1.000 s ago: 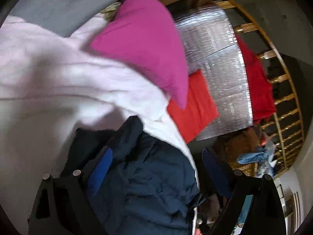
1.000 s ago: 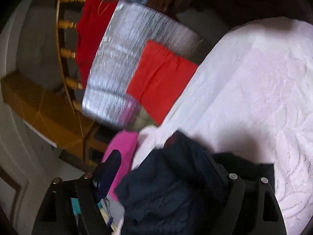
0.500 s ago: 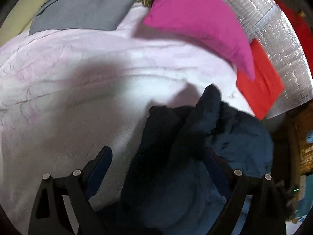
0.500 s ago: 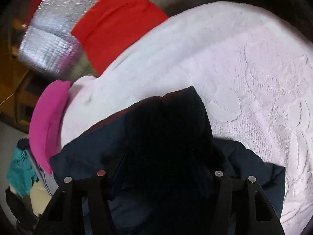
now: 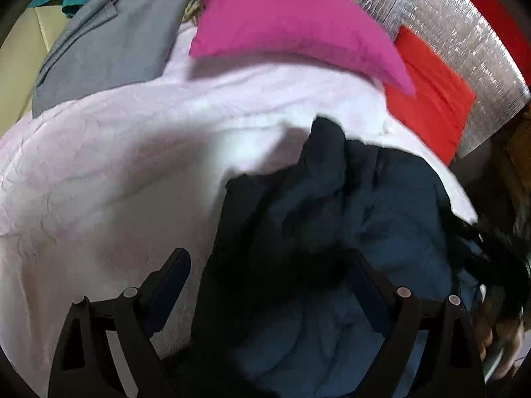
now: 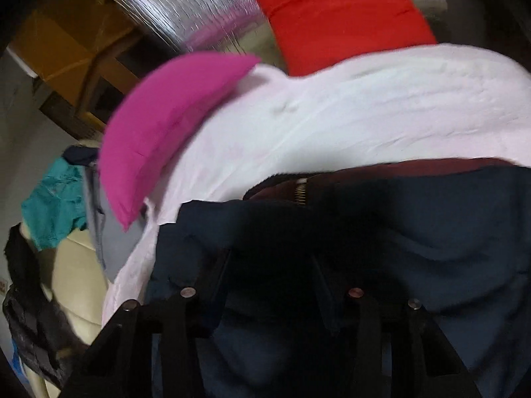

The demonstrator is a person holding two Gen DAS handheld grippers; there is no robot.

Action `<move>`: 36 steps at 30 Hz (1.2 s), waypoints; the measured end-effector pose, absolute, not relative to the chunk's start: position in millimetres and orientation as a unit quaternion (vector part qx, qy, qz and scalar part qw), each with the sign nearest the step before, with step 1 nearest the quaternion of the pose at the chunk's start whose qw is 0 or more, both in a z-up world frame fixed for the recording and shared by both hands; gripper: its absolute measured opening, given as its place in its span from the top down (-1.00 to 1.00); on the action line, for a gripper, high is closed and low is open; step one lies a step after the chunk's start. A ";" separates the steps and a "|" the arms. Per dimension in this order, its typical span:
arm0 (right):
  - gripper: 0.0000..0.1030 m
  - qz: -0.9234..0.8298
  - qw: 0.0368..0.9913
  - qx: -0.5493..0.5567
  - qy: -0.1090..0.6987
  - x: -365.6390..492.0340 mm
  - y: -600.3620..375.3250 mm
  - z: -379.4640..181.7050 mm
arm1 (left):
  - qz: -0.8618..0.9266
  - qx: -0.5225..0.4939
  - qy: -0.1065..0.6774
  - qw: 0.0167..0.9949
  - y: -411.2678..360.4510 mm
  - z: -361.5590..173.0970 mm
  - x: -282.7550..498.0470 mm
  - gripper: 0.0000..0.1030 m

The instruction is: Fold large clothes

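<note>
Lying bunched on the blanket (image 5: 116,172), the jacket (image 5: 348,232) sat between wide-spread left claw (image 5: 268,285) fingers; right claw (image 6: 270,265) was nearer, grip untellable.

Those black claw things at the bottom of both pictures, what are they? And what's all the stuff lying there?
They are grabbers, like big tongs. A person holds one in each hand, and each carries a small camera looking out between its two fingers. One picture comes from the left gripper, the other from the right gripper. Both are over a dark blue jacket with a zipper, crumpled on a pale pink blanket. Behind it lie a bright pink pillow, a red pillow and a grey garment. The left gripper is open, with jacket cloth between its fingers. The right one's fingers are narrower and buried in cloth, so I cannot tell whether it is gripping.
</note>
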State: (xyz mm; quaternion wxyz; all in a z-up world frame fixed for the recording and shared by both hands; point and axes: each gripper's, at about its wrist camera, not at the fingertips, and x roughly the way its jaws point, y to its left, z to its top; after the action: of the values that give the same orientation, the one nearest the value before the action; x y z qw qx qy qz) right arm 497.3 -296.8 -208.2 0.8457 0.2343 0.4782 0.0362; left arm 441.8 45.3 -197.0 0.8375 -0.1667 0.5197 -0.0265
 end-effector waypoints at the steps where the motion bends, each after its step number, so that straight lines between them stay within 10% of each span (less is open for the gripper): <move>1: 0.02 0.022 0.842 0.234 0.486 508.6 -300.6 -218.9 | -0.023 -0.167 0.524 0.835 46.2 -199.5 440.8 -0.81; 36: -0.51 -0.008 0.860 0.389 0.330 228.9 -454.3 -167.2 | -0.027 -0.135 0.462 0.876 36.1 -148.8 352.3 -0.81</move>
State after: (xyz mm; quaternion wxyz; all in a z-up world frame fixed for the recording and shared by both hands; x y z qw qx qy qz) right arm 228.9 -454.3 -167.2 0.8600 0.3894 0.3298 -0.0076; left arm 352.3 36.1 -148.8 0.8762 -0.1348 0.4619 -0.0271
